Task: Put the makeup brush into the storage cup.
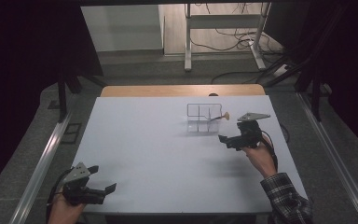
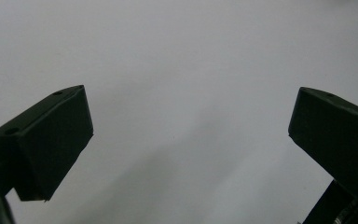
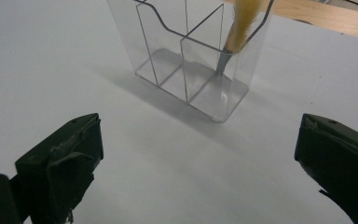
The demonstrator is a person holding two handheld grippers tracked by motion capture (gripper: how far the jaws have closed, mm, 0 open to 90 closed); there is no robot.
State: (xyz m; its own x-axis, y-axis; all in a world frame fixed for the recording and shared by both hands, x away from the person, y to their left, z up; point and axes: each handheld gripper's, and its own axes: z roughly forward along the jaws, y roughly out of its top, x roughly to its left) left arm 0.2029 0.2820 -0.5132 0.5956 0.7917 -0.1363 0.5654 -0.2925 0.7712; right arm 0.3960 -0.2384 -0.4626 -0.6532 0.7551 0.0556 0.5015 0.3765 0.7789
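One white table (image 1: 158,154), dark curtains (image 1: 23,70) around it

The right gripper view's top edge is cutting off the brush (image 3: 242,23) head and the clear organizer's (image 3: 168,60) upper rim.

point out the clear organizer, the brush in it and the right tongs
organizer (image 3: 165,56), right gripper view, on its clear front wall
brush (image 3: 242,21), right gripper view, on its yellowish bristles
right tongs (image 1: 237,140), high view, midway between the open black jaws
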